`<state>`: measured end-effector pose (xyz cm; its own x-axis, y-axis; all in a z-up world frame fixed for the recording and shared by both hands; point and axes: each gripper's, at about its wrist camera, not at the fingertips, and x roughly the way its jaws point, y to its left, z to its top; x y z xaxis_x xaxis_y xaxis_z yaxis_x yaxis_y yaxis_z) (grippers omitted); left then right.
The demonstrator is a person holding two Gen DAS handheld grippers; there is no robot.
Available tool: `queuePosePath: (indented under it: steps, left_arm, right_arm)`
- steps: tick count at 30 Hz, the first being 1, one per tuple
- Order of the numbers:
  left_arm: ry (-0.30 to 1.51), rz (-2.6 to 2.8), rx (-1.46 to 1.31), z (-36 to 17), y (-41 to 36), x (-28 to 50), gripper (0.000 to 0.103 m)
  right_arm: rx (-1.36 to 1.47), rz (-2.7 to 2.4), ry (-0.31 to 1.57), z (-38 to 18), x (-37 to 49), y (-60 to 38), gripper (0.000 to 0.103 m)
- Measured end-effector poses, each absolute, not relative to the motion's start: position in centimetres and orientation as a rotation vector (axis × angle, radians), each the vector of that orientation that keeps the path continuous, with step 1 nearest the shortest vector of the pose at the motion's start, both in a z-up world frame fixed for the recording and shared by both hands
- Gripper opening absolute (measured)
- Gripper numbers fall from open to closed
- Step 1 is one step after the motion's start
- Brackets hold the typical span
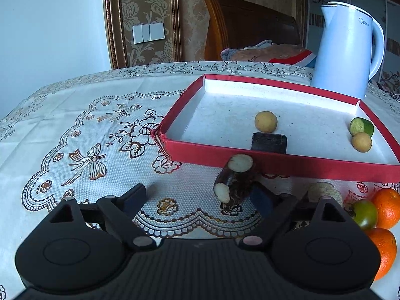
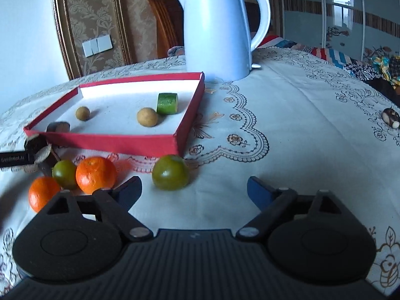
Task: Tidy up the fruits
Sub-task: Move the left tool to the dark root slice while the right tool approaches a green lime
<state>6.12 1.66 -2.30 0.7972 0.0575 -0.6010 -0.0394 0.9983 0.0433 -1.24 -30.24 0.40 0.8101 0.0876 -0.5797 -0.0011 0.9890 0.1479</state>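
Observation:
A red tray [image 1: 287, 166] [image 2: 110, 142] holds two small yellow fruits [image 1: 266, 121] [image 2: 147, 116], a cut cucumber piece [image 1: 361, 126] [image 2: 167, 103] and a dark chunk [image 1: 269, 143] [image 2: 58, 127]. My left gripper [image 1: 200, 200] is open, just in front of a dark-skinned sugarcane piece [image 1: 235, 181] lying outside the tray's front wall. Two oranges [image 1: 386, 207] [image 2: 96, 174] and a green tomato [image 1: 365, 213] [image 2: 64, 174] lie in front of the tray. My right gripper [image 2: 195, 192] is open and empty, just behind another green tomato [image 2: 170, 172].
A white kettle [image 1: 347, 47] [image 2: 217, 27] stands behind the tray. A second dark cane piece [image 2: 390, 117] lies at the far right on the patterned tablecloth [image 1: 87, 130]. A pale rough round piece [image 1: 323, 192] lies by the left gripper's right finger. A wooden chair [image 1: 245, 25] stands behind the table.

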Motion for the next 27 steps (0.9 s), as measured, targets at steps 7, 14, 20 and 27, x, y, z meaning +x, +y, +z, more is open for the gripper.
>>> queuePosePath:
  steps: [7, 14, 20, 27]
  left_arm:
    - [0.646, 0.052, 0.029, -2.3, 1.7, 6.1, 0.090]
    - [0.645, 0.052, 0.030, -2.3, 1.7, 6.1, 0.090]
    - [0.640, 0.048, 0.019, -2.2, 1.8, 6.0, 0.090]
    - [0.586, 0.048, 0.019, -1.6, 1.8, 5.1, 0.083]
  right_arm:
    - [0.084, 0.038, 0.628, 0.2, -0.6, -29.1, 0.081]
    - [0.036, 0.046, 0.636, 0.2, -0.4, -28.3, 0.070]
    - [0.050, 0.049, 0.635, 0.2, -0.3, -28.4, 0.070]
    - [0.085, 0.061, 0.627, 0.1, -0.3, -29.0, 0.070]
